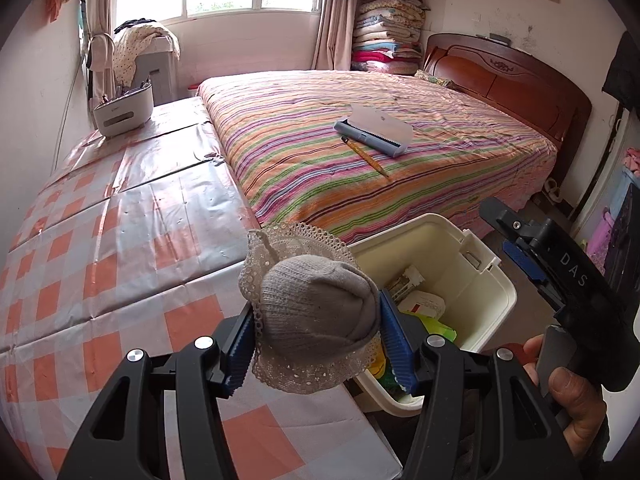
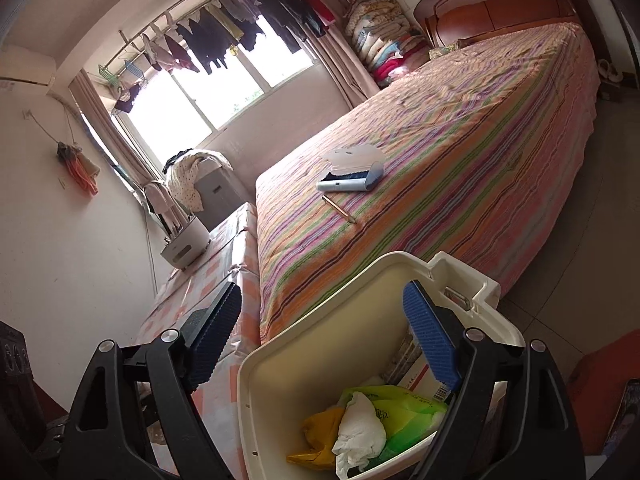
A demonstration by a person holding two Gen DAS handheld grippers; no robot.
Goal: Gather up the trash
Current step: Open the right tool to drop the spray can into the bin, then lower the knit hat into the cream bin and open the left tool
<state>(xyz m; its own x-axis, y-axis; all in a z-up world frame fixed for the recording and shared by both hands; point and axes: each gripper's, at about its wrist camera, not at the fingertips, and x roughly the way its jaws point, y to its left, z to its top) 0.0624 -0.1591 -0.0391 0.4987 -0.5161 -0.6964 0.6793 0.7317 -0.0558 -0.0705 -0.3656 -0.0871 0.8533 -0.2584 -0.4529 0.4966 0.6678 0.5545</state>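
Observation:
My left gripper is shut on a grey knitted sock with a lace cuff, held just left of and above the cream trash bin. The bin holds a white crumpled tissue, a green wrapper, a yellow bag and a small box. My right gripper is open and empty above the bin's opening. It also shows in the left wrist view at the right of the bin.
A striped bed carries an open grey pencil case and a pencil. A checked-cloth bench runs along the left wall, with a white utensil holder. Folded quilts stand by the headboard.

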